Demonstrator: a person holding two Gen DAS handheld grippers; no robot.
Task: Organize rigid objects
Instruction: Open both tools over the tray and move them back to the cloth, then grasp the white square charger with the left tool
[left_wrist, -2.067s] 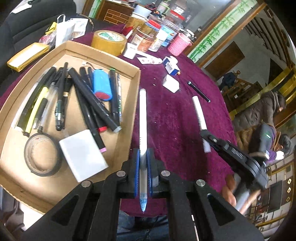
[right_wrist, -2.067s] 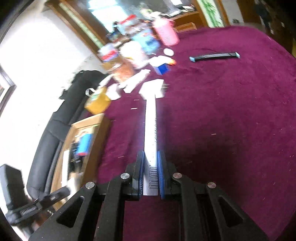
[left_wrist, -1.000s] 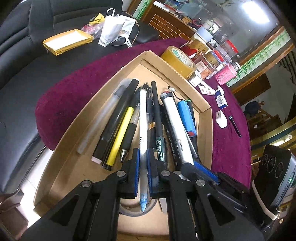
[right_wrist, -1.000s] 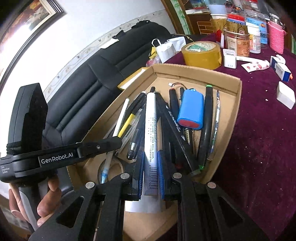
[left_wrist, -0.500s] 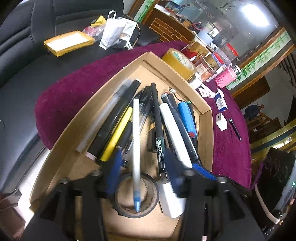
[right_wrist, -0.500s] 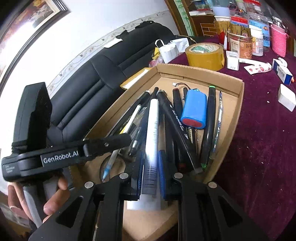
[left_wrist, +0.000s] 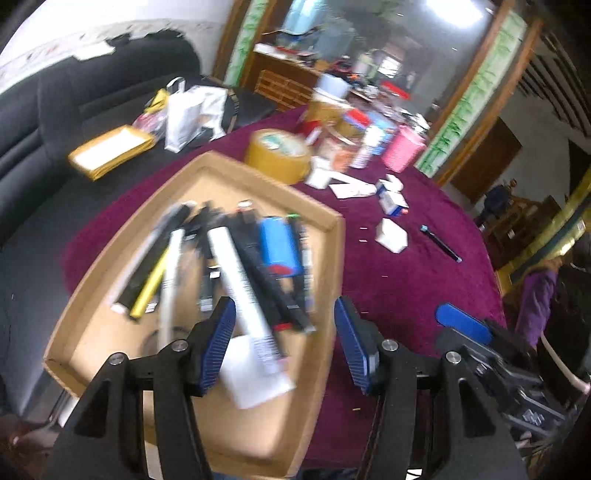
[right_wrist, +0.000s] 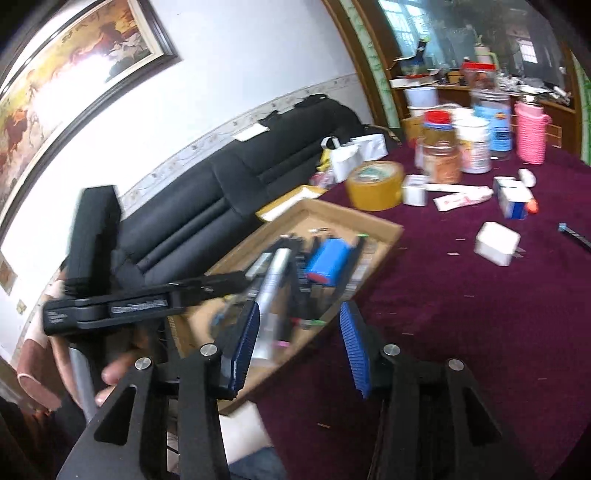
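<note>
A cardboard tray (left_wrist: 338, 236) on the maroon table holds several pens, a white marker (left_wrist: 240, 273), a white pen (left_wrist: 170, 280) and a blue battery pack (left_wrist: 279, 243). My left gripper (left_wrist: 282, 332) hovers open above the tray's near end, with nothing between its blue pads. In the right wrist view my right gripper (right_wrist: 299, 339) hangs over the tray's (right_wrist: 369, 218) near right corner. Its jaws are opening and hold nothing; the white marker (right_wrist: 275, 273) lies below in the tray. A black pen (left_wrist: 439, 243) and a white adapter (left_wrist: 391, 236) lie loose on the cloth.
A yellow tape roll (left_wrist: 277, 153), jars, a pink cup (left_wrist: 402, 153) and a blue-white box (left_wrist: 391, 201) crowd the table's far side. A black sofa (right_wrist: 236, 192) with bags stands left of the table. A hand (right_wrist: 110, 373) holds the left gripper. A white block (left_wrist: 255, 373) lies in the tray.
Both grippers let go of what they held: the white pen and the white marker now lie in the tray. Both have opened wide and drawn up and back from the tray.
</note>
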